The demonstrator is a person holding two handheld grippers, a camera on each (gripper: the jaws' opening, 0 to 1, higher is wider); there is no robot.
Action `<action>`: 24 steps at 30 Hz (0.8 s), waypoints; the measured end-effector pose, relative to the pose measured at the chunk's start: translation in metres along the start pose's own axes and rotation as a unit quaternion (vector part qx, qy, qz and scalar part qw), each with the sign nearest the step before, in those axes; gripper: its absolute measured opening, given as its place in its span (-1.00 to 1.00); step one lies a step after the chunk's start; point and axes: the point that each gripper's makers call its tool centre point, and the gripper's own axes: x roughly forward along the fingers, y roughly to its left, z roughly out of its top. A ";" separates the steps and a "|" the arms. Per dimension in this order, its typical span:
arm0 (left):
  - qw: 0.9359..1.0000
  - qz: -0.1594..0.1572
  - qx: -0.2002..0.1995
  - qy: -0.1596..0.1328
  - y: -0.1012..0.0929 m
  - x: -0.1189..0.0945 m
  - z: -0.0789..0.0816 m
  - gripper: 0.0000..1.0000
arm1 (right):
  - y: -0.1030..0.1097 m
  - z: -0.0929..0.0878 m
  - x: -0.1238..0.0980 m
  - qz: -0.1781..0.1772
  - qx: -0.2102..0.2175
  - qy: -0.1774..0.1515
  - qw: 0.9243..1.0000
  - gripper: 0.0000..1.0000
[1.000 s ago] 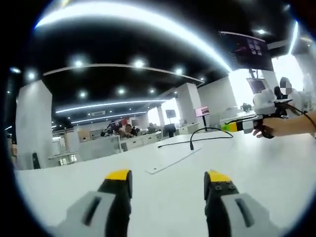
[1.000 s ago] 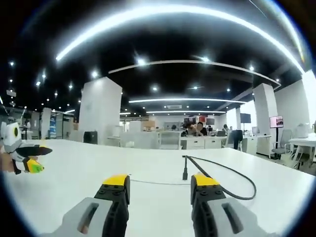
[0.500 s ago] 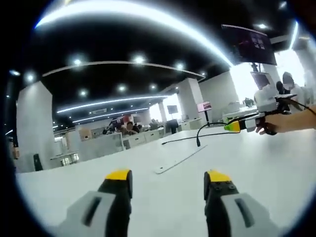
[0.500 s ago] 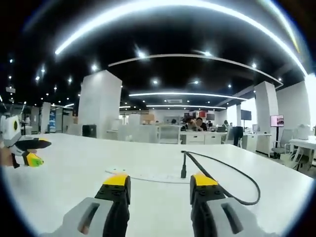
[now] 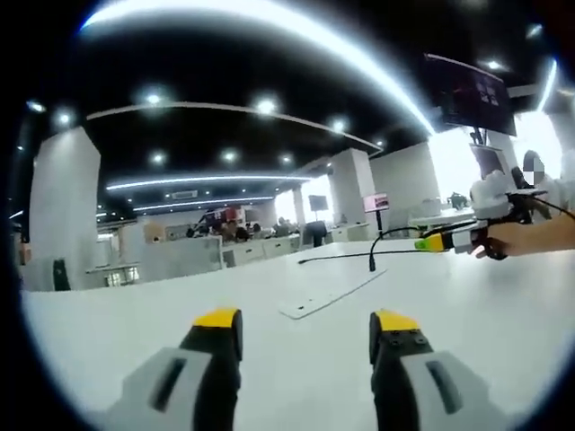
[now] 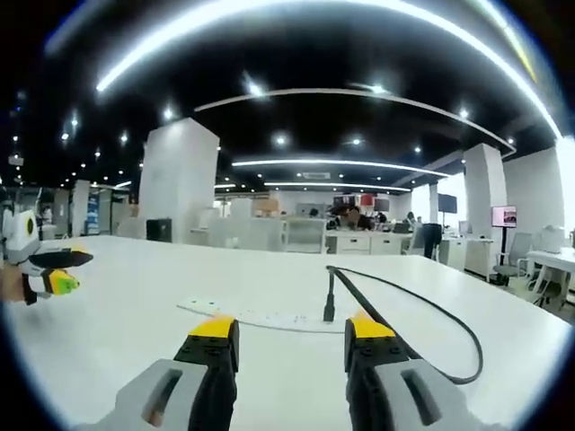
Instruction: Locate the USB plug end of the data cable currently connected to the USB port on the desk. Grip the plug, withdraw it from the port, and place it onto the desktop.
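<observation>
- White bench (image 6: 135,305) spreads wide under both grippers; its far edge blurs into an office hall with pillars, ceiling lights and seated people too small to make out.
- Flat white strip (image 6: 260,316), lying on the bench, holds the port. In the right gripper view its near edge is partly hidden behind the right gripper's yellow tips. In the left gripper view the strip (image 5: 331,293) lies ahead and to the right, and the port itself is too small to see.
- Black cable (image 6: 422,314) loops across the bench to the right of the strip. Part of it passes behind the right gripper's right jaw. In the left gripper view the cable (image 5: 346,256) runs as a thin line toward the far side.
- Left gripper (image 5: 305,328) hovers low over bare bench, jaws apart with nothing between them. In the right gripper view it sits at the left edge, cut off by the rim, held by a hand.
- Right gripper (image 6: 290,334) has its jaws apart and empty, just short of the plug. In the left gripper view it is at the far right, held by a hand (image 5: 530,238).
- Plug (image 6: 329,303) stands upright in the strip, well clear of either gripper's jaws; in the left gripper view the plug (image 5: 372,260) is a small dark stub.
</observation>
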 end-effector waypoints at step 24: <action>1.000 -0.008 -0.022 0.009 0.000 0.029 -0.025 0.10 | -0.015 -0.006 0.041 -0.019 0.004 0.004 1.000 -0.06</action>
